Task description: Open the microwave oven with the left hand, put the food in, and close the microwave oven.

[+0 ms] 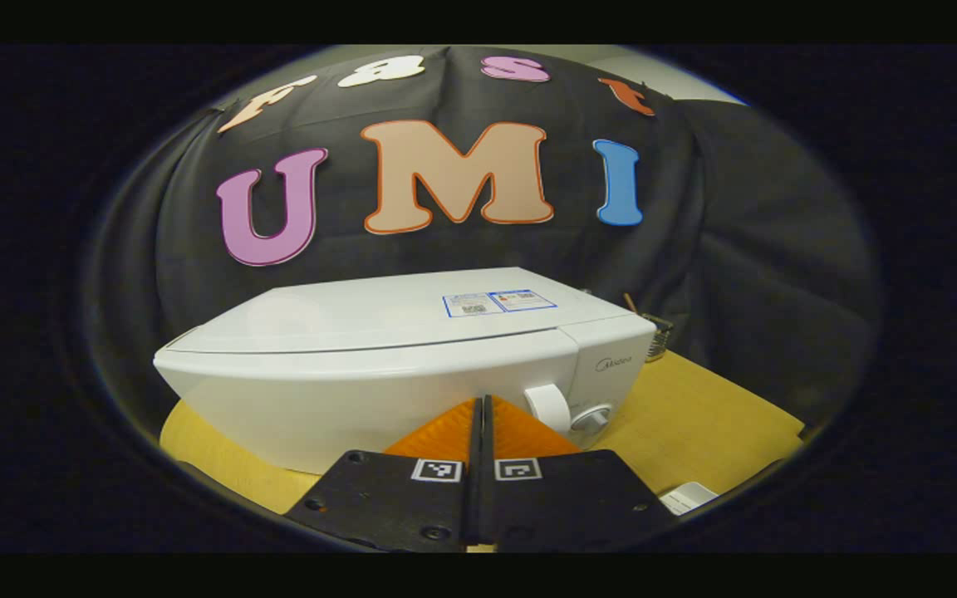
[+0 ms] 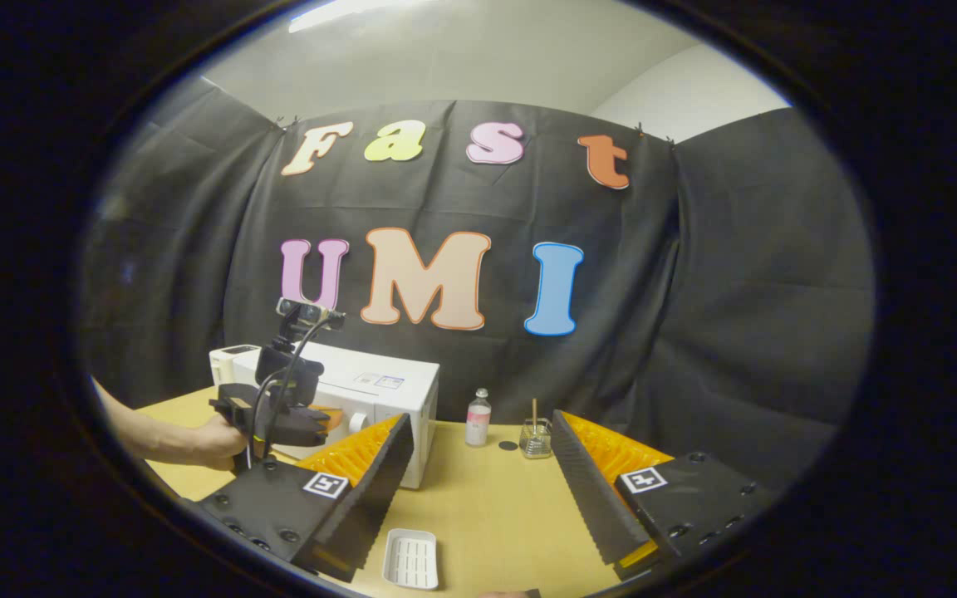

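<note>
Standing on a light wooden tabletop (image 2: 487,507), toward its far left part, the white boxy microwave oven (image 1: 395,365) has its door shut flat against its front. In the left gripper view two round white knobs (image 1: 566,409) sit on the control panel at the oven's right end, and a pale sticker (image 1: 499,302) lies on its top.

In that view the left gripper (image 1: 483,415) is closed, its two fingers pressed together with nothing between them, and its tips are in front of the oven's face beside the knobs; whether they touch the oven cannot be told. The right gripper view shows this gripper (image 2: 312,422) farther off, held by a person's hand (image 2: 217,442), in front of the oven's door, with a small camera on a stalk above it.

The right gripper (image 2: 478,432) is wide open and grips nothing, hovering over the near part of the tabletop. Between its fingers, near the tabletop's near edge, lies a small white ribbed rectangular tray (image 2: 410,558); what it carries, if anything, cannot be made out. Farther back, to the right of the oven and apart from it, a small clear bottle with a pink label (image 2: 478,419) stands upright, with a small clear glass jar holding a thin stick (image 2: 535,438) just beside it.
</note>
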Demonstrator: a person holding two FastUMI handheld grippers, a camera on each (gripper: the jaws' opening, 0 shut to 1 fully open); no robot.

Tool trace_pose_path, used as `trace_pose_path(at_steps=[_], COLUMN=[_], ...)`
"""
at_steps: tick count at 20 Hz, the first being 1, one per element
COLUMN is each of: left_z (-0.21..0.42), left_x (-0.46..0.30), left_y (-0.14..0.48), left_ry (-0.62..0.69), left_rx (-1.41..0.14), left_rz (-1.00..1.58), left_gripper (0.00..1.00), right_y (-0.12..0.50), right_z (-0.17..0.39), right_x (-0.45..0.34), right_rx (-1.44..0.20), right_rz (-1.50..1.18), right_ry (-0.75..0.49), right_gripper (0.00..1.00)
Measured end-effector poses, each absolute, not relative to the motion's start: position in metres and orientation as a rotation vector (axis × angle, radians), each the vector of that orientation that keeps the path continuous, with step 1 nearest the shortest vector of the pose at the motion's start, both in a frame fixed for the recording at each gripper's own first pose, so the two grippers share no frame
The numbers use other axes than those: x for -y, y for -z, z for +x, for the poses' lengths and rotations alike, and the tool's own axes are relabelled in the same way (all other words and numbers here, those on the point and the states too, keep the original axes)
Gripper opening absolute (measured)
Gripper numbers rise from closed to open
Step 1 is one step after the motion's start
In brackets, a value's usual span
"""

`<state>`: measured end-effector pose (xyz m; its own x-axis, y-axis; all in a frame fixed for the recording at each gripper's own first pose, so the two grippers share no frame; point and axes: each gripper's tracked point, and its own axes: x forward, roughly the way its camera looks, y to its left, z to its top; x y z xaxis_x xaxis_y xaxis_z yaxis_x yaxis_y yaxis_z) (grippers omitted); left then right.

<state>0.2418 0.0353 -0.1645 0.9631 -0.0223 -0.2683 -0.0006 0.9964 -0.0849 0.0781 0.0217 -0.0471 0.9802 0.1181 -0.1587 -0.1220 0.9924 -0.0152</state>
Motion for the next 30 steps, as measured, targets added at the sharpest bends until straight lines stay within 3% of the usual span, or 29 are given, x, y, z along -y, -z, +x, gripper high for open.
trace_pose_path(at_steps=[5,7,13,21,26,30], left_z=[0.190,0.166,0.097,0.034,0.013,0.007], left_x=[-0.042,-0.044,-0.062,-0.084,-0.089,-0.086], left_y=[0.127,0.110,0.058,0.009,0.011,0.017], left_ry=[-0.028,-0.039,-0.087,-0.136,-0.163,-0.152], left_rx=[-0.214,-0.199,-0.129,-0.021,-0.011,-0.034], left_rz=[-0.084,-0.104,-0.098,-0.070,-0.091,-0.125], left_gripper=[0.00,0.00,0.00,0.02,0.95,0.94], right_y=[0.047,0.047,0.042,0.031,0.026,0.021], right_z=[0.080,0.081,0.084,0.087,0.083,0.081], right_x=[-0.030,-0.034,-0.052,-0.084,-0.095,-0.097], right_rx=[-0.150,-0.150,-0.131,-0.101,-0.090,-0.082], right_rz=[-0.013,-0.008,0.008,0.037,0.037,0.035], right_ry=[-0.134,-0.144,-0.182,-0.248,-0.273,-0.275], right_gripper=[1.00,0.96,1.00,0.97,0.97,0.96])
